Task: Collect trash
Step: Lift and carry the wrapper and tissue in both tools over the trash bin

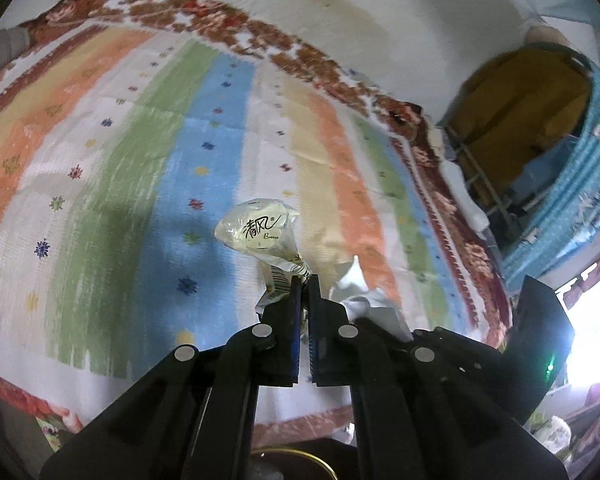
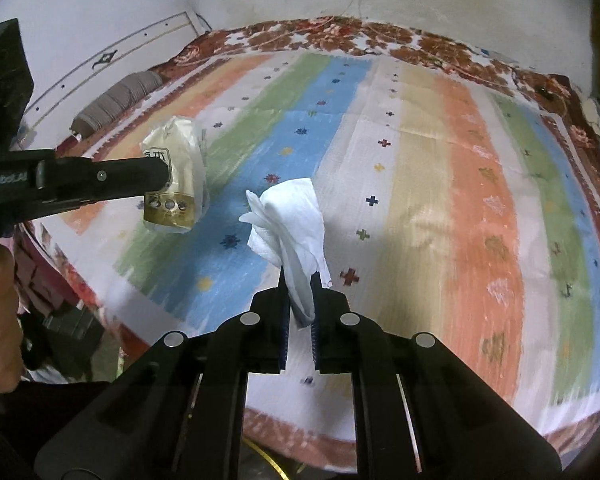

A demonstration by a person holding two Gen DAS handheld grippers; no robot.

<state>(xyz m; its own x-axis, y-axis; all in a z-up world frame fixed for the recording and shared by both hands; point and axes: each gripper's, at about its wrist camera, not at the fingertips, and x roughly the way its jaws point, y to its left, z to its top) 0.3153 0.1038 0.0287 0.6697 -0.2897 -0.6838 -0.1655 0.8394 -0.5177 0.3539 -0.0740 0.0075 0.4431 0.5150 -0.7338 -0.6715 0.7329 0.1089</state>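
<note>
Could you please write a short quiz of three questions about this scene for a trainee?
1. True or false: the left gripper is shut on the wrapper.
2. What does the right gripper hold? A. a bottle B. a white tissue C. nothing
3. Fill in: both items hang above a striped ____.

Key
1. True: its jaws pinch the wrapper's barcode end.
2. B: the tissue sits between its closed fingers.
3. Cloth, with orange, green and blue stripes.

light: dim, even | glare: window (image 1: 588,320) blown out | blur: edges smeared | distortion: strong fisheye, dark corners
</note>
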